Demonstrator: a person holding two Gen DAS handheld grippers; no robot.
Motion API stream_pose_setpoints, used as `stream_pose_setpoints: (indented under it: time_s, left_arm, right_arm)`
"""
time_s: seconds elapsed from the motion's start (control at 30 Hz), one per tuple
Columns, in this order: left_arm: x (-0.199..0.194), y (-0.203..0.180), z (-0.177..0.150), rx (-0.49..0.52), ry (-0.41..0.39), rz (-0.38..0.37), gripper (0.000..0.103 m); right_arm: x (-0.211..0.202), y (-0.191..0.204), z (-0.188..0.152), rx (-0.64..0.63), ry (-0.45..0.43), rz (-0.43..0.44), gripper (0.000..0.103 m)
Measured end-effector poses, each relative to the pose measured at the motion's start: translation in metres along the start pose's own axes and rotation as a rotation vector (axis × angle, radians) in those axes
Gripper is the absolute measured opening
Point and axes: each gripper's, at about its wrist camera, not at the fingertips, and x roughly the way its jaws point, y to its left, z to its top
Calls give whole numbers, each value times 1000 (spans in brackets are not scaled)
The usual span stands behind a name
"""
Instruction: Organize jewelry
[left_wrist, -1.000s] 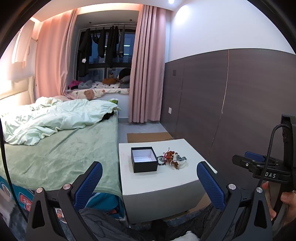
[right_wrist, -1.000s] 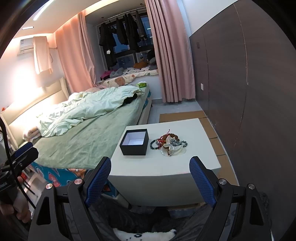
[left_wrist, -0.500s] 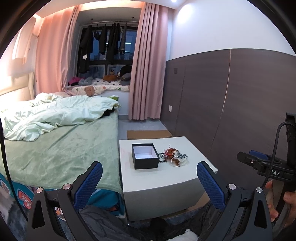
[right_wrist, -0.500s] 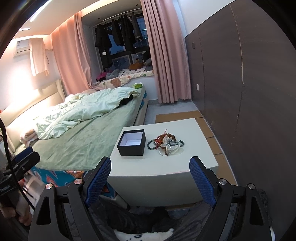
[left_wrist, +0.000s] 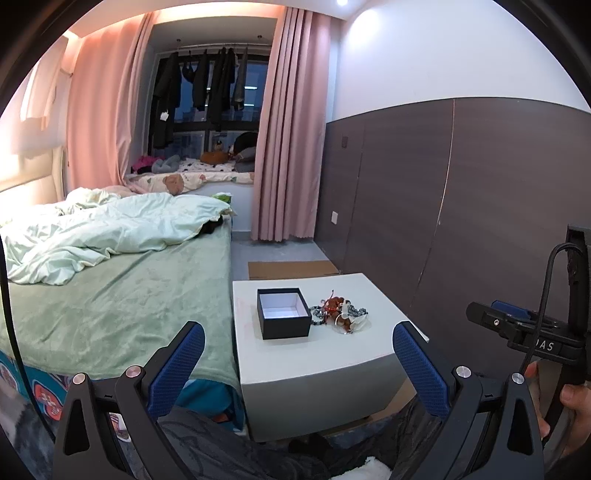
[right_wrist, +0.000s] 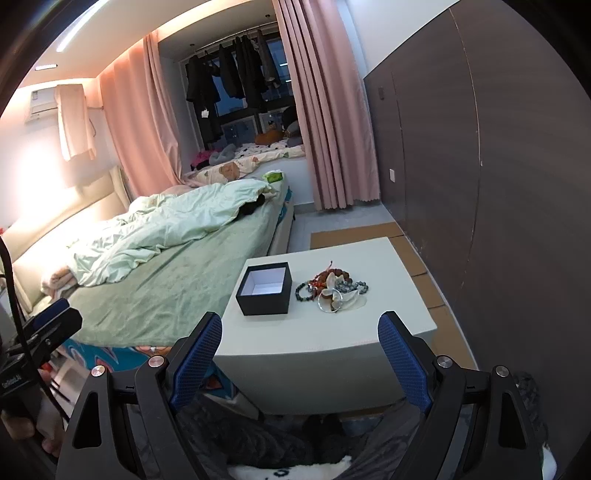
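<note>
An open black box (left_wrist: 283, 312) with a white inside stands on a low white table (left_wrist: 317, 354). It also shows in the right wrist view (right_wrist: 265, 288) on the same table (right_wrist: 332, 332). A heap of jewelry (left_wrist: 339, 314), bead bracelets and shell-like pieces, lies just right of the box, also in the right wrist view (right_wrist: 332, 291). My left gripper (left_wrist: 297, 356) is open and empty, well short of the table. My right gripper (right_wrist: 300, 349) is open and empty, near the table's front edge.
A bed (left_wrist: 110, 288) with a green sheet and rumpled duvet stands against the table's left side. A dark panelled wall (left_wrist: 461, 221) runs along the right. Cardboard (right_wrist: 354, 232) lies on the floor behind the table. Pink curtains (left_wrist: 291, 147) hang at the back.
Both grippers have moved a little closer to the table, so the box and jewelry look larger. Both stay open and empty.
</note>
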Motion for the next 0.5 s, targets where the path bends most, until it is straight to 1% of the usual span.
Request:
stream_pose_setpoints:
  time_s: [0.23,0.5]
  left_arm:
    - [12,-3,3,1,15,-7,102]
    - [47,-7,5,11,60,-17,102]
  right_arm:
    - [5,-1,-1,10,9,-1,87]
    - [35,-21,3,39,48,-5,87]
